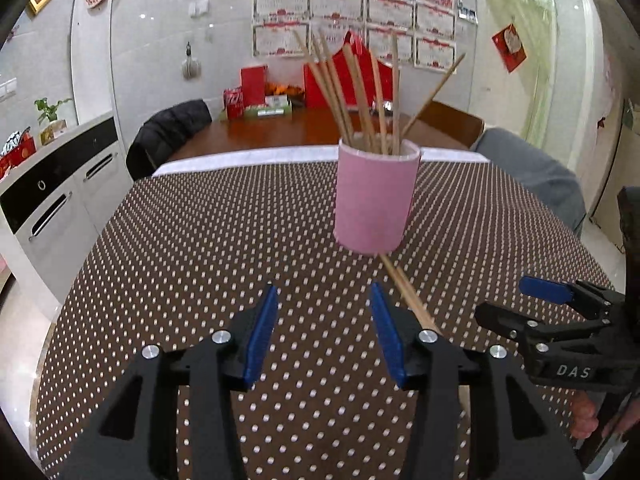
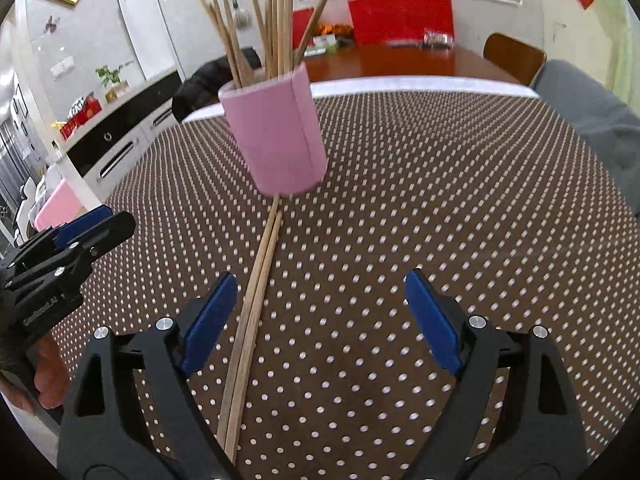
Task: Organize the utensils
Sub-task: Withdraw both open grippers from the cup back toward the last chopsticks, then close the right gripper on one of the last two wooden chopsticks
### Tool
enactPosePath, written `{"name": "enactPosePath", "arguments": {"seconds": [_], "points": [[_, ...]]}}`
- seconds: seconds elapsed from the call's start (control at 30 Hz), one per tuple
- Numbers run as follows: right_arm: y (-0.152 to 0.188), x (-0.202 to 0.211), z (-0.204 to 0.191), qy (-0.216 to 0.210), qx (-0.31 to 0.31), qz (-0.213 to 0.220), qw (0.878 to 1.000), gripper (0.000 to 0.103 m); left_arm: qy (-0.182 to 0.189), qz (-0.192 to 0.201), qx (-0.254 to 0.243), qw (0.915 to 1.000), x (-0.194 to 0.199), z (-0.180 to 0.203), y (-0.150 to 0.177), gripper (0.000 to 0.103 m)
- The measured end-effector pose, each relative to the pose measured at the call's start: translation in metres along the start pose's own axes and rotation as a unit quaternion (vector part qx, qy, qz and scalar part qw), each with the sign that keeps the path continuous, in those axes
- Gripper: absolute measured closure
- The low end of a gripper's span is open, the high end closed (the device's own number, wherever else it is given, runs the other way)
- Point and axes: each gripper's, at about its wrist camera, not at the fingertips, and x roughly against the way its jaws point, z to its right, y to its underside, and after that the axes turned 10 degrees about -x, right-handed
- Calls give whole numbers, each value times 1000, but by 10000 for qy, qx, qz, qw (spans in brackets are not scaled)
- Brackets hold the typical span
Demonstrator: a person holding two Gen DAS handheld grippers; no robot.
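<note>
A pink cylindrical holder (image 1: 375,200) stands upright on the dotted brown tablecloth (image 1: 180,248) with several wooden chopsticks (image 1: 360,96) standing in it; it also shows in the right wrist view (image 2: 276,140). Two loose chopsticks (image 2: 252,312) lie side by side on the cloth, running from the holder's base toward me; in the left wrist view they (image 1: 404,288) pass behind the right finger. My left gripper (image 1: 324,332) is open and empty, in front of the holder. My right gripper (image 2: 320,320) is open and empty, with the loose chopsticks lying just inside its left finger.
Each gripper shows in the other's view: the right gripper (image 1: 560,320) at the right, the left gripper (image 2: 64,252) at the left. A wooden table (image 1: 304,128) with red boxes lies behind. A white cabinet (image 1: 60,200) stands left. Chairs stand at the far edge.
</note>
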Motion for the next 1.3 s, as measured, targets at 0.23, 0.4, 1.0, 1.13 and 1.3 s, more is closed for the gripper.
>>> {"name": "enactPosePath", "arguments": {"seconds": [0.23, 0.4, 1.0, 1.13, 1.3], "points": [[7, -19, -7, 176, 60, -391, 9991, 18, 126, -567, 134, 9982, -9, -9, 18, 55], [9, -28, -11, 313, 76, -435, 9985, 16, 233, -822, 459, 9953, -14, -17, 30, 55], [-9, -58, -25, 1349, -44, -410, 9900, 7, 352, -904, 615, 9934, -27, -25, 43, 55], [-13, -64, -29, 1491, -21, -416, 9879, 8, 267, -932, 667, 9931, -29, -29, 43, 55], [-16, -58, -37, 1203, 306, -257, 9919, 84, 367, -1004, 765, 9913, -33, -36, 45, 52]]}}
